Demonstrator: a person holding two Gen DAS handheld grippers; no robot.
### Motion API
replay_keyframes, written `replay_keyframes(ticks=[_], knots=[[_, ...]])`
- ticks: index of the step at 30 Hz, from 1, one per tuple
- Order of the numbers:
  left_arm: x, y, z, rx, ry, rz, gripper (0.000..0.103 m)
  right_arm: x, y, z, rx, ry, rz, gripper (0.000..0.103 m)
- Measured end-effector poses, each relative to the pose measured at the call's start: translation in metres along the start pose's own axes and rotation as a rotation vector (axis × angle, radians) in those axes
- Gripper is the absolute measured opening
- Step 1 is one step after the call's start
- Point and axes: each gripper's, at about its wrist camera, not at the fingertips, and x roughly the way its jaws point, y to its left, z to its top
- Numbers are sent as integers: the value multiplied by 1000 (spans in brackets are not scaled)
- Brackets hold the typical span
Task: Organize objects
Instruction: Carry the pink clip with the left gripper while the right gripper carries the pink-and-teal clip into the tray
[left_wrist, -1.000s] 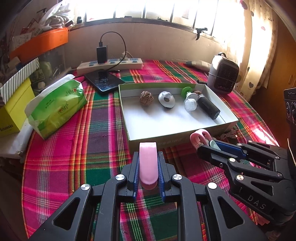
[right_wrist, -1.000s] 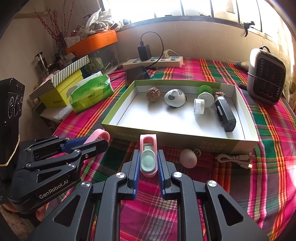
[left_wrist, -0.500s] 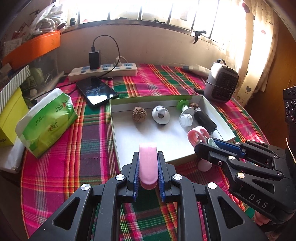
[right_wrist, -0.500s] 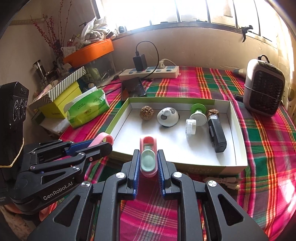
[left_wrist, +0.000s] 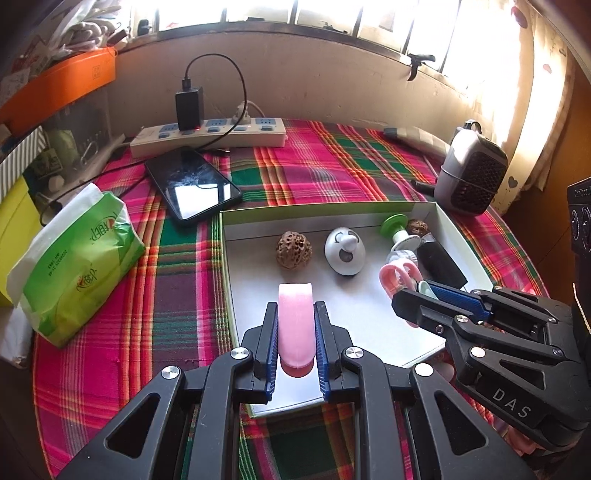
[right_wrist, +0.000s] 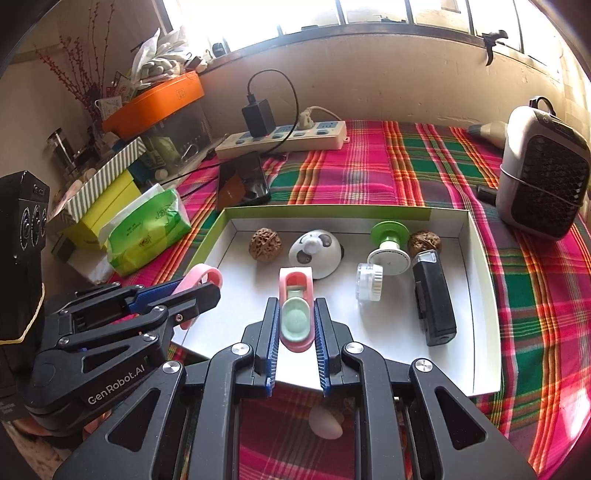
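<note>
The left gripper (left_wrist: 295, 325) is clamped on a pink clip (left_wrist: 295, 321); the right gripper (right_wrist: 295, 321) is clamped on a pink-and-green clip (right_wrist: 296, 314). Both hang over the near part of the white tray (right_wrist: 480, 236), short of the walnut (right_wrist: 265, 243). The step in hand looks like delivery; next, lower and release onto bare tray floor.

A: What do the two handheld grippers look like?

B: The left gripper (left_wrist: 295, 332) is matte black plastic with triangular cut-outs, silver round screws and blue ribbed pads (left_wrist: 272, 354); its side reads "GenRobot.AI" in white.

A: And the other?

B: The right gripper (right_wrist: 295, 325) matches it, with white "DAS" lettering. A black box with round dials and a yellow band sits behind each.
</note>
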Motion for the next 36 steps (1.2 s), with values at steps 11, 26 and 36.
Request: replay_keyframes(ticks=[11, 26, 36], knots=[[20, 1, 6, 17, 32, 17, 16, 22, -7, 2, -3, 42, -13, 19], [30, -4, 12, 37, 41, 28, 16, 33, -10, 2, -7, 64, -28, 19], [36, -8, 11, 43, 47, 35, 16, 34, -10, 1, -15, 54, -34, 19]])
